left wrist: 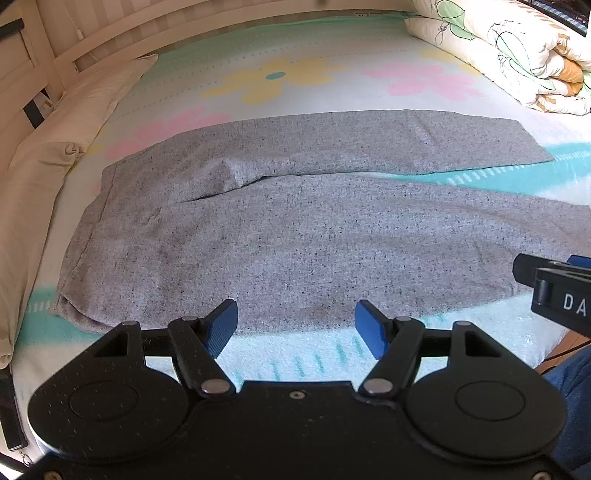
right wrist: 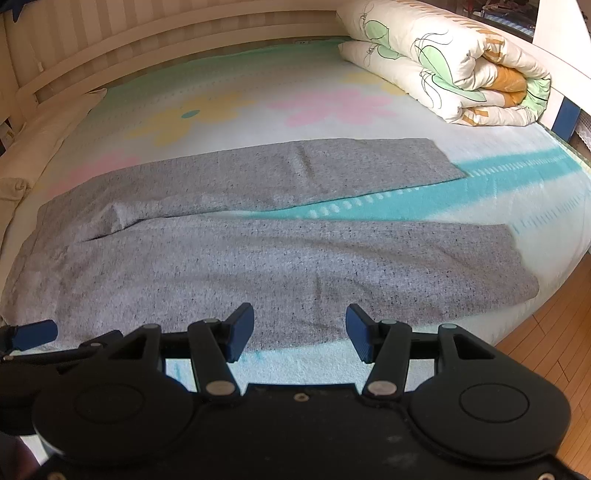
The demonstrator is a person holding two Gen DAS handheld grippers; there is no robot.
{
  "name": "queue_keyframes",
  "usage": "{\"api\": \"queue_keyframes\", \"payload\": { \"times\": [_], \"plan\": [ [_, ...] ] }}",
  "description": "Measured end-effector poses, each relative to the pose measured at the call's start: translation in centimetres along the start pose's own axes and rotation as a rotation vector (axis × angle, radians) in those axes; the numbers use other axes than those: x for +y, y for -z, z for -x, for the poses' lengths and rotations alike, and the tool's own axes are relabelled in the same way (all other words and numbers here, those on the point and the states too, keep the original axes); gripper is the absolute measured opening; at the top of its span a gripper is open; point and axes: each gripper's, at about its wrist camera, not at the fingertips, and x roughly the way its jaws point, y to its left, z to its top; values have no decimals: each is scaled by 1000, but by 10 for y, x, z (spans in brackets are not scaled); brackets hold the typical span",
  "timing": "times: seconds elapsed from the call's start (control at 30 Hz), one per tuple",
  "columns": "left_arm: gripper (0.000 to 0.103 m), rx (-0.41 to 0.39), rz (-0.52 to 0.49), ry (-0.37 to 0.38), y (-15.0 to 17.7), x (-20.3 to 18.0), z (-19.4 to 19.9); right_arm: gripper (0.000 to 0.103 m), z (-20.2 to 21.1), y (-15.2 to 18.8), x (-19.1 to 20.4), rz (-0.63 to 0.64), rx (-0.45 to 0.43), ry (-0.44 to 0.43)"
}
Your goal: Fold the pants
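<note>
The left hand-held gripper [left wrist: 296, 325] hangs tilted down over the near edge of the bed [left wrist: 295, 354], its blue pads spread wide with nothing between them. The right hand-held gripper [right wrist: 300, 330] hangs beside it in the same attitude, its jaws likewise wide apart and empty; its body shows at the right edge of the left wrist view.

Just ahead of both sets of fingertips lies the near hem line of the grey pants [right wrist: 258, 266], spread flat on the flowered bed sheet [right wrist: 258, 96]. The near leg runs across in front of both grippers and ends to the right of the right gripper, near the bed's edge. The waistband end lies ahead and to the left of the left gripper. The far leg lies beyond the near one, splayed away from it so that a wedge of turquoise sheet shows between them.

Further off, a cream pillow [left wrist: 55, 147] lies along the left side, and a rolled quilt [right wrist: 454, 66] sits at the far right, before the wooden headboard [right wrist: 147, 29].
</note>
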Motion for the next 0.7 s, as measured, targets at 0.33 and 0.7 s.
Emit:
{"api": "queue_keyframes", "payload": {
  "times": [0.33,0.7],
  "plan": [
    [71,3,-6,-3,-1,-2,-1,56,0,0,0,-2,1,0],
    [71,3,-5,-6,-1,-4,-1,56,-1,1,0,0,3,2]
  ]
}}
